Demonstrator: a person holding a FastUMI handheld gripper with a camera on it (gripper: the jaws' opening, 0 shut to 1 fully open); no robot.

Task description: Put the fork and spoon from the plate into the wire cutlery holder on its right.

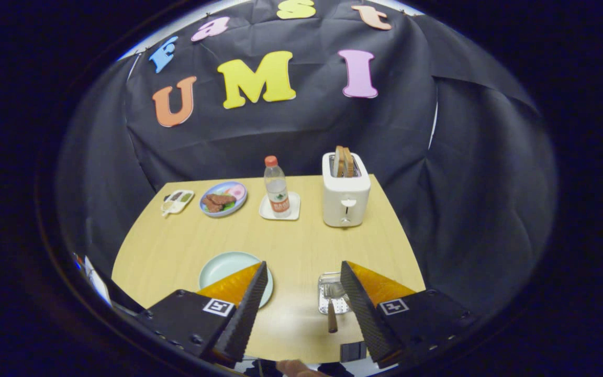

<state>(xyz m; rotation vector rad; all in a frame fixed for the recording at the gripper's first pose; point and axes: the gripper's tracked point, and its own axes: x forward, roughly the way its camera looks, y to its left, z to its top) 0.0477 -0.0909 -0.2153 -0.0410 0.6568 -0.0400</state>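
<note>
My gripper (pixel 304 264) hangs open above the wooden table (pixel 301 241), with nothing between its fingers. A pale green plate (pixel 225 266) lies beside and partly behind the left finger; the part I can see is bare. The wire cutlery holder (pixel 331 301) sits to the plate's right, against the inner side of the right finger. A utensil with a brown wooden handle (pixel 332 318) rests in the holder, its handle sticking out toward me and its metal head inside. I cannot tell whether it is the fork or the spoon, and no second utensil is distinguishable.
Along the back of the table stand a white toaster (pixel 346 201) with bread slices in it, a water bottle (pixel 276 184) on a white coaster, a blue plate of food (pixel 223 199) and a small white dish (pixel 177 201). A hand (pixel 293 367) shows below the fingers.
</note>
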